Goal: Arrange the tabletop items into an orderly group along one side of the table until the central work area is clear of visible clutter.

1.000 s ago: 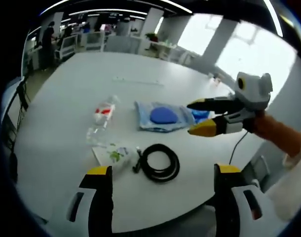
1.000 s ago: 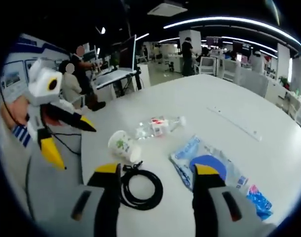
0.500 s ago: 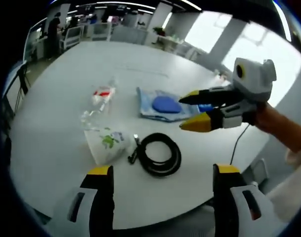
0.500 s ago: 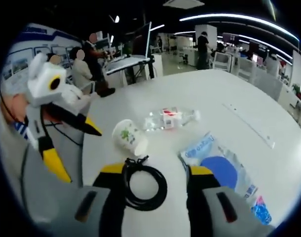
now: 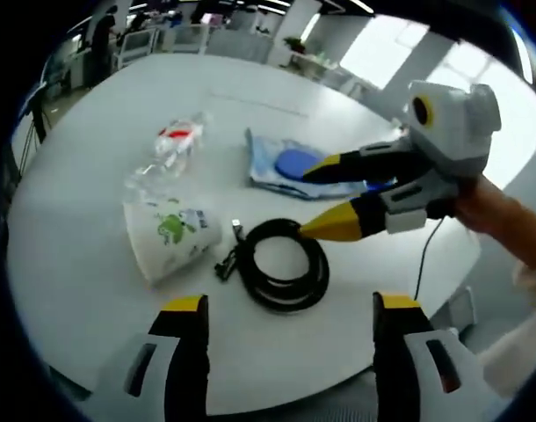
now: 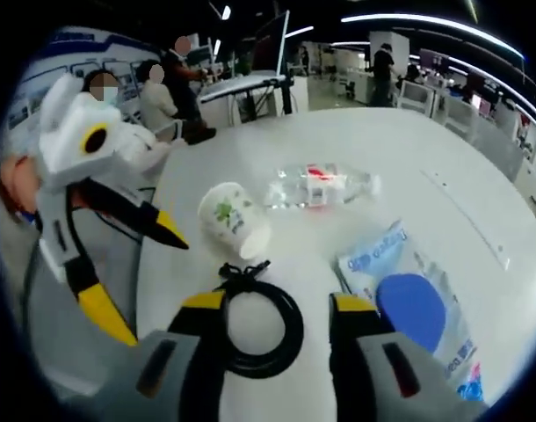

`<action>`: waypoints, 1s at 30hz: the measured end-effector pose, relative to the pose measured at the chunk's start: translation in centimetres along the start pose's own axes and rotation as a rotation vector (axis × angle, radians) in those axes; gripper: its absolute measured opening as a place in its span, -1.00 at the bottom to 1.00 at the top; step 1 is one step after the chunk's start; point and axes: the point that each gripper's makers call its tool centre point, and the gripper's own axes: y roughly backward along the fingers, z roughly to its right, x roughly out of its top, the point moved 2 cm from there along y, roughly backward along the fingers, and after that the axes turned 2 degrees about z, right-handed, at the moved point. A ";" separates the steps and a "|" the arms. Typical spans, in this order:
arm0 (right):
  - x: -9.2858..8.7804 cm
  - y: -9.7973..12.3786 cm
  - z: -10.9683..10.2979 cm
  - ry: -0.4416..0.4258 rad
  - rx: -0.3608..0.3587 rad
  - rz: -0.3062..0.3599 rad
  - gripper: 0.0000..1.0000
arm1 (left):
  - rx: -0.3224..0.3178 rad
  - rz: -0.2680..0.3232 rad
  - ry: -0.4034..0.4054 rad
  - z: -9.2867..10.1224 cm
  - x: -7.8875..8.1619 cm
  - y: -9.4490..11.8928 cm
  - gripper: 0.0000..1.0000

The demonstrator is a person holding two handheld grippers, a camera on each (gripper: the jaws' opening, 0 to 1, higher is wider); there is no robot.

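My worry here is the coiled black cable [image 6: 255,330]: it is loose and springy, so if my right gripper [image 6: 277,308] closes on one strand alone, the coil could unwind and drag its tied end into the paper cup [image 6: 233,220], which lies on its side just beyond and would roll away. The right gripper's jaws stand apart and hold nothing, straddling the coil, with the ring lying between the two yellow tips and partly under them; whether they touch the table I cannot tell. The clear water bottle [image 6: 321,186] lies on its side farther ahead, and the blue plastic packet [image 6: 413,299] sits just off the right jaw. My left gripper [image 5: 286,303] is also spread wide and empty, with the cable [image 5: 281,264] just ahead between its jaws, the cup [image 5: 167,242] ahead to the left, and the right gripper [image 5: 316,198] reaching in from the right over the coil.
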 end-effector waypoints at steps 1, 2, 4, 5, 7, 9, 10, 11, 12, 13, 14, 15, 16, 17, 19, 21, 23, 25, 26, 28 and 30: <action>-0.1 -0.2 -0.1 0.004 0.006 -0.007 -0.16 | -0.001 0.000 0.006 0.0 0.0 -0.2 0.45; -0.1 -0.4 -0.1 0.006 0.007 -0.006 -0.15 | 0.002 0.001 0.011 -0.1 0.0 -0.3 0.44; -0.4 -0.8 0.0 0.010 0.013 -0.022 -0.18 | 0.008 -0.003 0.019 -0.3 -0.1 -0.7 0.42; -0.6 -1.0 0.0 0.014 0.016 -0.025 -0.18 | 0.009 -0.002 0.023 -0.3 -0.1 -0.9 0.42; -0.9 -1.4 -0.1 0.015 0.025 -0.045 -0.20 | 0.022 -0.013 0.031 -0.6 -0.3 -1.1 0.38; -0.9 -1.8 -0.3 0.021 0.027 -0.044 -0.20 | 0.029 -0.009 0.028 -0.8 -0.3 -1.3 0.33; -1.1 -1.9 -0.3 0.023 0.030 -0.051 -0.21 | 0.032 -0.007 0.030 -0.8 -0.3 -1.4 0.31; -1.3 -2.1 -0.3 0.025 0.033 -0.056 -0.22 | 0.036 -0.025 0.038 -0.9 -0.6 -1.6 0.28; -1.4 -2.2 -0.3 0.025 0.033 -0.060 -0.23 | 0.038 -0.024 0.037 -0.9 -0.6 -1.7 0.24; -1.4 -2.2 -0.3 0.026 0.034 -0.062 -0.25 | 0.043 -0.024 0.033 -1.0 -0.7 -1.8 0.19; -1.5 -2.3 -0.3 0.028 0.035 -0.066 -0.29 | 0.052 -0.038 0.029 -1.1 -1.0 -1.9 0.16; -1.6 -2.4 -0.3 0.029 0.036 -0.066 -0.29 | 0.052 -0.036 0.034 -1.1 -0.9 -2.0 0.14; -1.7 -2.5 -0.2 0.028 0.032 -0.073 -0.30 | 0.054 -0.030 0.038 -1.2 -0.9 -2.2 0.12; -1.8 -2.6 -0.1 0.028 0.032 -0.075 -0.31 | 0.061 -0.037 0.039 -1.3 -0.9 -2.3 0.09; -1.8 -2.8 0.0 0.025 0.034 -0.076 -0.31 | 0.063 -0.040 0.039 -1.3 -0.8 -2.5 0.06; -1.9 -3.0 0.1 0.033 0.033 -0.080 -0.31 | 0.073 -0.053 0.039 -1.5 -0.8 -2.8 0.00; -2.1 -3.1 0.1 0.034 0.033 -0.091 -0.32 | 0.079 -0.050 0.039 -1.8 -0.7 -3.2 -0.05; -2.1 -3.2 0.2 0.037 0.034 -0.087 -0.31 | 0.082 -0.054 0.042 -1.8 -0.7 -3.3 -0.08; -2.1 -3.2 0.2 0.035 0.035 -0.091 -0.34 | 0.097 -0.059 0.043 -2.1 -0.8 -3.4 -0.12; -2.2 -3.3 0.3 0.039 0.032 -0.094 -0.35 | 0.097 -0.063 0.045 -2.2 -0.9 -3.6 -0.18; -2.4 -3.5 0.4 0.031 0.037 -0.097 -0.37 | 0.103 -0.080 0.050 -2.4 -1.2 -3.8 -0.24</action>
